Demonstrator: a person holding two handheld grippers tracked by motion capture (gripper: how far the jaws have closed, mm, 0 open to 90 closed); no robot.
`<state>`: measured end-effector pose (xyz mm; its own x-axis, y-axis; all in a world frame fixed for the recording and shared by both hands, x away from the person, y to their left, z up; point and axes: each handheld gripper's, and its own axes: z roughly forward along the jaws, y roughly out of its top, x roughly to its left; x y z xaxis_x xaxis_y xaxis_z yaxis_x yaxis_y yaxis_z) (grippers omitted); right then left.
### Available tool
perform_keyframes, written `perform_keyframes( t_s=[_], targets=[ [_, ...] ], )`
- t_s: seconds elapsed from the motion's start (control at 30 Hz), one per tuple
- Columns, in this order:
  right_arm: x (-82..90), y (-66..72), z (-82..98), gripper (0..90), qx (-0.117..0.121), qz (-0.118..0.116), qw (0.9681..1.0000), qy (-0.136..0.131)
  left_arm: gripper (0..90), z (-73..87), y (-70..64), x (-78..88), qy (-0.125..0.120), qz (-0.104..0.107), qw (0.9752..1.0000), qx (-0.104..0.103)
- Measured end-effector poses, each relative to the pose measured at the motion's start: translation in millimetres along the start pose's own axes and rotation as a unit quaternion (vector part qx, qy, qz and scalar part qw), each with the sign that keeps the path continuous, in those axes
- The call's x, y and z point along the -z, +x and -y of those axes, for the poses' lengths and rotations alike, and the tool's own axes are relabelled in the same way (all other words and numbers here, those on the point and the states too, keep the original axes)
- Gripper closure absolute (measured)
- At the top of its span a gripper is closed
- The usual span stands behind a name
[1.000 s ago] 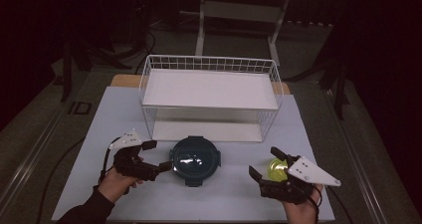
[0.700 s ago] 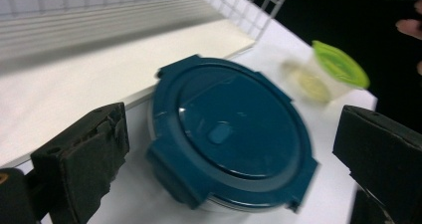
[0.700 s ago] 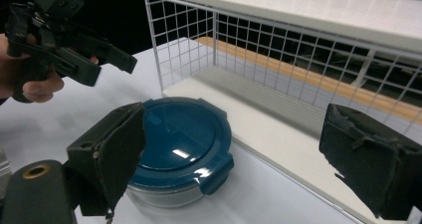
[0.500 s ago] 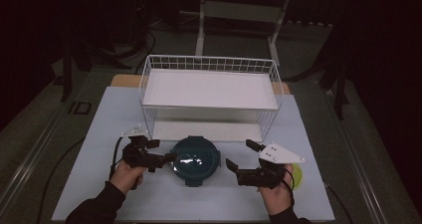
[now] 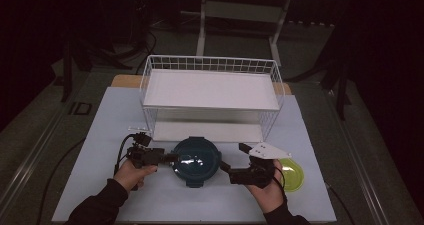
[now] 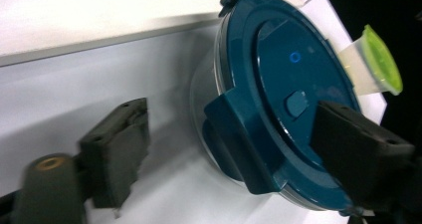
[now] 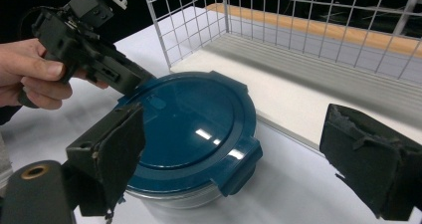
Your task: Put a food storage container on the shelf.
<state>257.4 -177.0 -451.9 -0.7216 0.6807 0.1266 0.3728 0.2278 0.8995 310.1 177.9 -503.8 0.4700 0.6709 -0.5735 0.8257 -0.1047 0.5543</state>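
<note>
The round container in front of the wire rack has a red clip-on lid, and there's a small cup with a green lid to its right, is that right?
Not quite: the round container has a dark teal-blue clip-on lid, not a red one, as the right gripper view shows plainly. The rest stands: it sits in front of the wire rack, and the small cup with the green lid is to its right.

White wire rack (image 5: 210,65) stood at centre of high view, shelf board (image 5: 210,89) inside, lower board (image 5: 207,131) beneath. Lime-green lid (image 5: 294,174) lay at lower right on pale table mat (image 5: 100,130). Dark stands, cables crowded upper background.
</note>
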Motion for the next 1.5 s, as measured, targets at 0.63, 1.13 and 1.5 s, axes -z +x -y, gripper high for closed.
perform_keyframes(
  t_s=[0.63, 1.13, 1.5],
  targets=[
    [2.6, 2.6, -0.8, 12.9, 0.008, -0.002, 1.0, 0.0, 48.5, 1.8, 18.6, -5.6, 0.045, 0.091, 0.9881, 0.116],
    [-6.6, -0.9, 6.5, 15.1, -0.031, -0.016, 0.9986, 0.04, 52.2, 5.0, 19.3, -2.6, 0.045, 0.114, 0.9872, 0.102],
    [-19.0, -15.2, 17.1, 24.7, -0.089, -0.041, 0.9917, 0.084, 53.5, 11.5, 9.8, 3.7, 0.027, 0.111, 0.9924, 0.046]
  ],
)
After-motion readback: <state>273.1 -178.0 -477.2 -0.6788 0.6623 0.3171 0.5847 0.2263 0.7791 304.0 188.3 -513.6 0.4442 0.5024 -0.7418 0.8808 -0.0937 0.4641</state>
